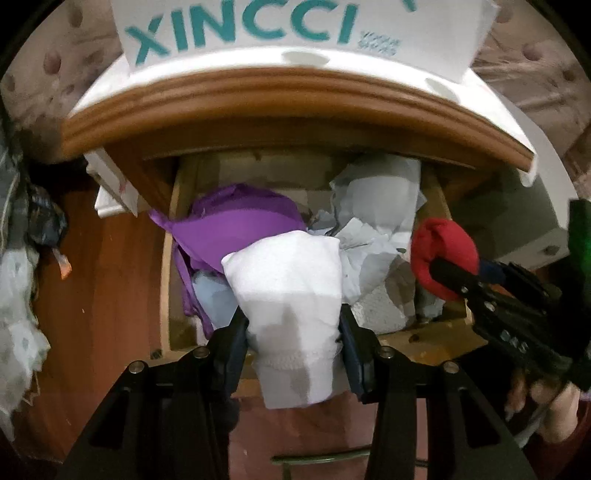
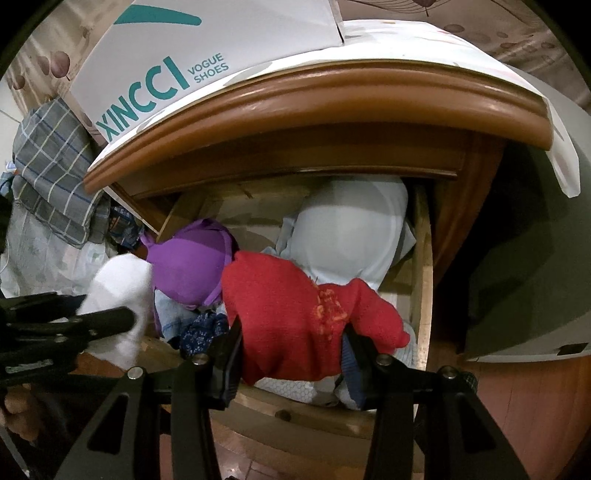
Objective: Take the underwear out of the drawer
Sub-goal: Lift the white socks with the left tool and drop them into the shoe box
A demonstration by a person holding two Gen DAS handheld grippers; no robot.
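Note:
The wooden drawer (image 1: 167,280) stands pulled out, full of clothes. My left gripper (image 1: 293,325) is shut on a white piece of underwear (image 1: 288,280) and holds it above the drawer's front. To the right, my right gripper (image 1: 439,269) grips a red garment (image 1: 443,243). In the right wrist view my right gripper (image 2: 293,332) is shut on that red underwear (image 2: 288,306) over the drawer (image 2: 421,280). At the left of that view is the left gripper (image 2: 122,319) with the white piece (image 2: 110,284). A purple bra (image 1: 236,229) and pale blue items (image 2: 347,236) lie inside.
A white XINCCI shoe box (image 1: 295,26) sits on the cabinet top, whose brown moulded edge (image 1: 295,110) overhangs the drawer. Plaid cloth (image 2: 55,166) is piled to the left, and a pale box (image 2: 524,280) stands to the right. A hand (image 1: 535,402) holds the right tool.

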